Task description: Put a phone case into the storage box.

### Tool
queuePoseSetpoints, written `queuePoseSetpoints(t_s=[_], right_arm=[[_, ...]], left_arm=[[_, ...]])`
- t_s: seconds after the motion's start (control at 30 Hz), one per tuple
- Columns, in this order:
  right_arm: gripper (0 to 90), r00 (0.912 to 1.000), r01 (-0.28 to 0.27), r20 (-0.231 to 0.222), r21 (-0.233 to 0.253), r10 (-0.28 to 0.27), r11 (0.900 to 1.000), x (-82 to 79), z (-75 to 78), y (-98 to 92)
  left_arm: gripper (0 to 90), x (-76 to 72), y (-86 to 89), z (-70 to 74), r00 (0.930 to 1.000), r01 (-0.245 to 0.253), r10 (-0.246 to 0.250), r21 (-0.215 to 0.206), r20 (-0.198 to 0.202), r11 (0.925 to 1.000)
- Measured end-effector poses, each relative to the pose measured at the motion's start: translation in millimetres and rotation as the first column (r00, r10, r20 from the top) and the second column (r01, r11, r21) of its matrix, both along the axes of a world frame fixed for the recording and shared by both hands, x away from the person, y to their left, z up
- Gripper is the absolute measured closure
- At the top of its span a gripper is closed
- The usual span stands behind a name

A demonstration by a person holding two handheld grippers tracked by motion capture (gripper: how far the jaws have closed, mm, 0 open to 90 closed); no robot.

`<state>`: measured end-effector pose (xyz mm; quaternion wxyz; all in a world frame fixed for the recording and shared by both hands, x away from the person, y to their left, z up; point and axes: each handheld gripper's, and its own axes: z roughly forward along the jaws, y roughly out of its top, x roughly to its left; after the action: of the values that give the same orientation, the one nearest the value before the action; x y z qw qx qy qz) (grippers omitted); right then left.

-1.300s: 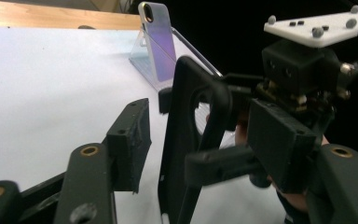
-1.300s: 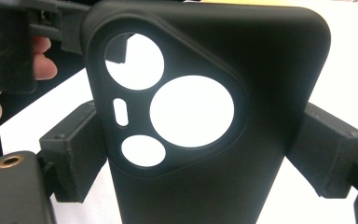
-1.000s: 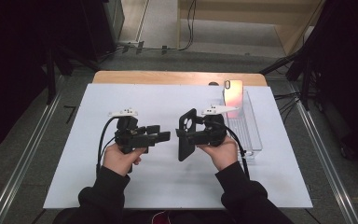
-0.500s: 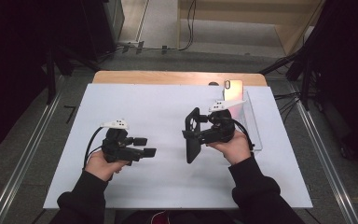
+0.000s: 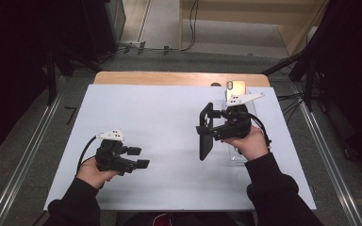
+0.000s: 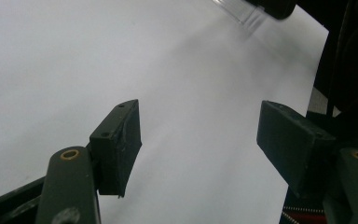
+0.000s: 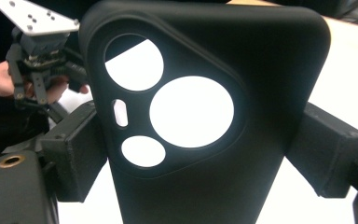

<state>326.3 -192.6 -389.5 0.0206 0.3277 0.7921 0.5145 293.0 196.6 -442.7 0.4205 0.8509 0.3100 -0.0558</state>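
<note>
Black phone case (image 7: 205,116): clamped by its side edges in the right gripper (image 5: 212,129), held upright above the white mat (image 5: 169,117), camera cut-outs exposed, presumably for fitting. Left gripper (image 5: 139,157): jaws parted, empty, parked near the mat's front-left.

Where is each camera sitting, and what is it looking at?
High view: above the person's side, looking forward and down on the white table; forearms, both hands and grippers show.
Left gripper view: on the left gripper, looking along its open jaws at the bare table.
Right gripper view: on the right gripper, looking at the black phone case between its jaws.
Shared: high and right gripper views both show the case and the left gripper.
</note>
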Motion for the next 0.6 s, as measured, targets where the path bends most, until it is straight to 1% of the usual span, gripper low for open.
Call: queuePoseSetpoints(t_s=[0.03, 0.23, 0.3, 0.37, 0.5, 0.53, 0.57, 0.6], right_arm=[[11.9, 1.0000, 0.005, 0.003, -0.002, -0.005, 1.000, 0.2, 2.1, -2.5], [11.9, 0.9978, 0.060, 0.029, -0.009, -0.060, 0.998, 2.2, 19.9, -22.6], [11.9, 0.9962, 0.081, 0.033, -0.010, -0.080, 0.997, 2.5, 24.9, -28.7], [11.8, 0.9927, 0.115, 0.037, -0.012, -0.115, 0.993, 3.9, 29.0, -35.1], [11.9, 0.9807, 0.190, 0.056, -0.041, -0.187, 0.981, 7.8, 34.8, -46.9], [11.9, 0.9769, 0.209, 0.055, -0.051, -0.207, 0.977, 9.1, 35.9, -49.4], [11.9, 0.9742, 0.221, 0.059, -0.049, -0.218, 0.974, 10.2, 36.2, -51.5], [11.9, 0.9680, 0.247, 0.061, -0.053, -0.243, 0.968, 12.0, 37.3, -55.0]], left_arm=[[30.9, -0.9, 1.5, -0.7, 1.0000, 0.000, 0.000, 0.014, 0.004, 0.9999], [30.9, -3.6, 8.9, -4.4, 0.9998, -0.018, 0.018, 0.037, 0.012, 0.9992], [30.9, -5.0, 11.8, -5.3, 0.9995, -0.022, 0.021, 0.052, 0.025, 0.9984], [30.8, -5.8, 13.9, -6.5, 0.9991, -0.030, 0.028, 0.061, 0.031, 0.9977], [30.8, -8.3, 21.3, -7.5, 0.9981, -0.055, 0.053, 0.059, 0.032, 0.9968], [30.8, -8.6, 22.9, -7.6, 0.9975, -0.062, 0.059, 0.066, 0.037, 0.9959], [30.8, -9.3, 25.0, -8.1, 0.9963, -0.079, 0.077, 0.073, 0.040, 0.9942], [30.8, -9.4, 26.5, -8.1, 0.9955, -0.088, 0.085, 0.082, 0.043, 0.9927]])
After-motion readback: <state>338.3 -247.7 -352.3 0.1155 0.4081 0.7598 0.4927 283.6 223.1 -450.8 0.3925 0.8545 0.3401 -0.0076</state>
